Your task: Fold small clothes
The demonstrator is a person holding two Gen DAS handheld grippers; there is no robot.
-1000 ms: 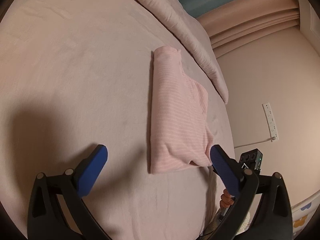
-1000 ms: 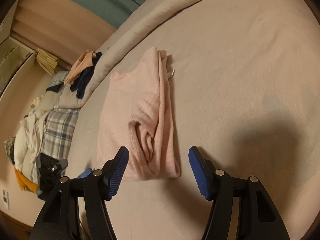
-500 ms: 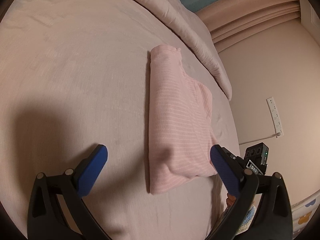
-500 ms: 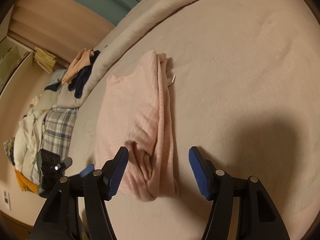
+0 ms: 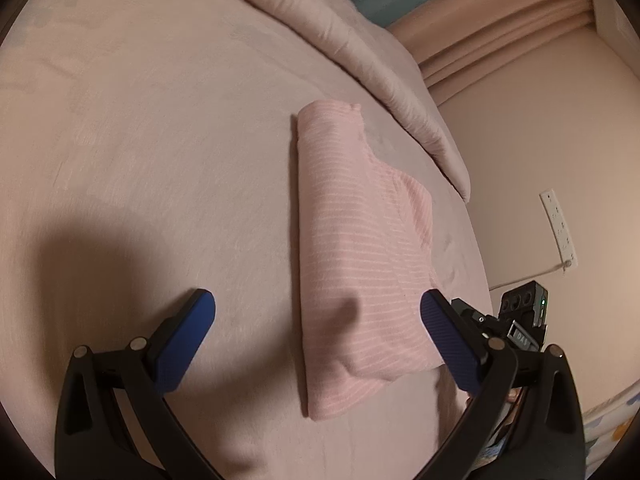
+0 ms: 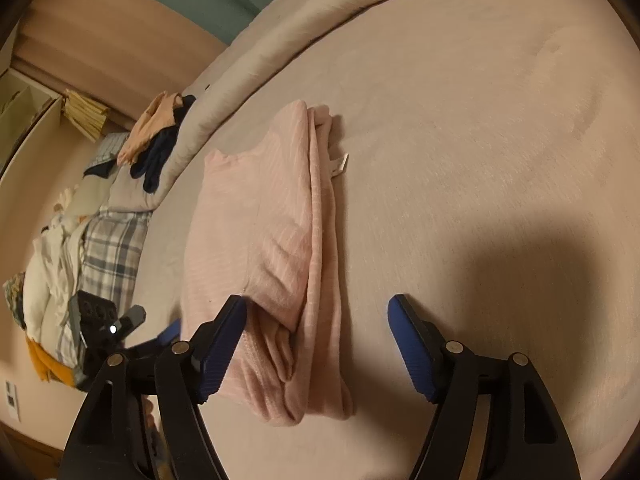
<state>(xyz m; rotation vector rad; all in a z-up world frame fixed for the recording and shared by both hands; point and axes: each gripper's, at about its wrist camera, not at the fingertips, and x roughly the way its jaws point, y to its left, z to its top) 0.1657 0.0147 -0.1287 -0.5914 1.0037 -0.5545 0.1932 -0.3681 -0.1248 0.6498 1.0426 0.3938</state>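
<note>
A pink striped garment (image 5: 356,256) lies on the pink bed, folded into a long narrow strip. It also shows in the right wrist view (image 6: 276,256), with a small white label sticking out at its far right side. My left gripper (image 5: 318,320) is open, its blue pads on either side of the strip's near end, just above it. My right gripper (image 6: 316,340) is open too and straddles the near end of the strip, the left pad (image 6: 222,344) touching or overlapping the cloth. Neither holds anything.
A rolled duvet (image 5: 360,52) runs along the bed's far edge. Left of the bed lies a pile of clothes (image 6: 76,252), with peach and dark pieces (image 6: 160,136) on the duvet end. A wall socket strip (image 5: 560,228) and cable sit beyond the bed edge.
Both grippers have moved forward over the near end of the garment, which now sits lower and larger between the pads. Jaws stayed open. The garment has not moved.
</note>
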